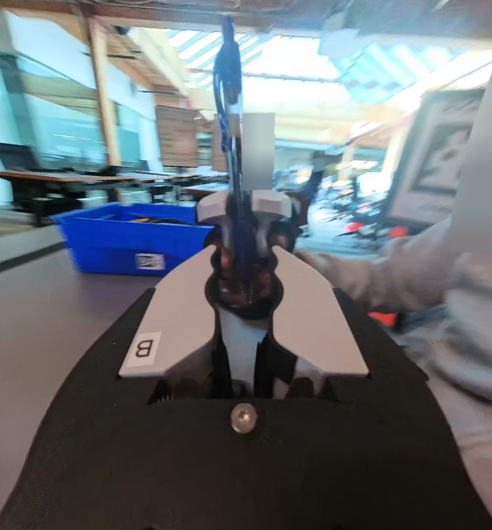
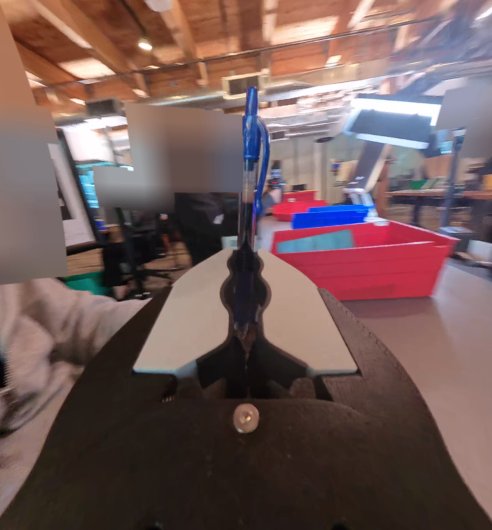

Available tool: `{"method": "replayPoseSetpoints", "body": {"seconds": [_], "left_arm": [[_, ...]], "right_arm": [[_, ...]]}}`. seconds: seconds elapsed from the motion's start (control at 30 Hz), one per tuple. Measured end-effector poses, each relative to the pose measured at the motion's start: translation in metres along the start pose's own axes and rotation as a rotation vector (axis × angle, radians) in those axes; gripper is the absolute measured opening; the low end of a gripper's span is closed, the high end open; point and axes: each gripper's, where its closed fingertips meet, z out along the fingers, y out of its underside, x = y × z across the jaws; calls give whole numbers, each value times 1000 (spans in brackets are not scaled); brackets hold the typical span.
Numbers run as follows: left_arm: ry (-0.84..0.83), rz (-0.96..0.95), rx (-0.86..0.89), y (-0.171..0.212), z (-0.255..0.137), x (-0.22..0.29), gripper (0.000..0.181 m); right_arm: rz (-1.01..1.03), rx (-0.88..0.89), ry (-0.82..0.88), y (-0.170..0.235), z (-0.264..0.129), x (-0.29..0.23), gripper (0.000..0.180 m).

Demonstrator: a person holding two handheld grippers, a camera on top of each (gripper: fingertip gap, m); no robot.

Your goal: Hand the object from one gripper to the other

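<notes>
A blue pen (image 2: pixel 250 129) with a clear barrel stands up along my right gripper (image 2: pixel 245 251), whose grey fingers (image 2: pixel 199 309) are shut on its lower grip. In the left wrist view the same pen (image 1: pixel 230 86) rises in front of me. My left gripper (image 1: pixel 243 248) is open, with its grey fingers (image 1: pixel 181 309) on either side of the pen's lower end and a gap to each. The right gripper (image 1: pixel 240 205) shows just beyond my left fingertips, closed around the pen. The left gripper does not show in the right wrist view.
A blue bin (image 1: pixel 118 238) sits on the grey table (image 1: pixel 24 315) ahead left. A red bin (image 2: pixel 353 269) and farther blue bins (image 2: pixel 325 218) stand on the table (image 2: pixel 454 344) to the right. A person's grey sleeve (image 1: pixel 382 272) reaches in from the side. The left gripper's tips are roughly 4 centimeters from the right gripper's.
</notes>
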Motion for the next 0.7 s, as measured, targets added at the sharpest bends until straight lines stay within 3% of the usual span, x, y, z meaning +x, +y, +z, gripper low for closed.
{"method": "replayPoseSetpoints", "body": {"seconds": [0.13, 0.17, 0.23, 0.3, 0.43, 0.47, 0.5, 0.6, 0.7], "left_arm": [[-263, 297, -130, 14, 0, -26, 30], [-294, 328, -146, 15, -1, -30, 18], [-311, 300, -150, 16, -3, -33, 13], [-194, 158, -94, 11, -2, -23, 11], [198, -162, -3, 1, 1, 22, 11], [248, -200, -1, 1, 0, 28, 11], [250, -211, -6, 2, 1, 28, 11], [128, -112, -25, 6, 3, 15, 12], [-123, 98, -72, 11, 3, -13, 33]], "right_arm": [[-111, -18, 237, 5, -5, 27, 10], [-123, -27, 264, 7, -5, 30, 10], [-141, -40, 292, 9, -4, 31, 10], [-153, -29, 254, 7, -2, 26, 12], [-4, 8, 20, 3, 4, 1, 32], [50, 7, -56, 4, 4, -7, 29], [92, 7, -124, 4, 4, -15, 13], [102, -6, -101, 6, 4, -11, 12], [-20, -31, 95, 10, 2, 12, 11]]}}
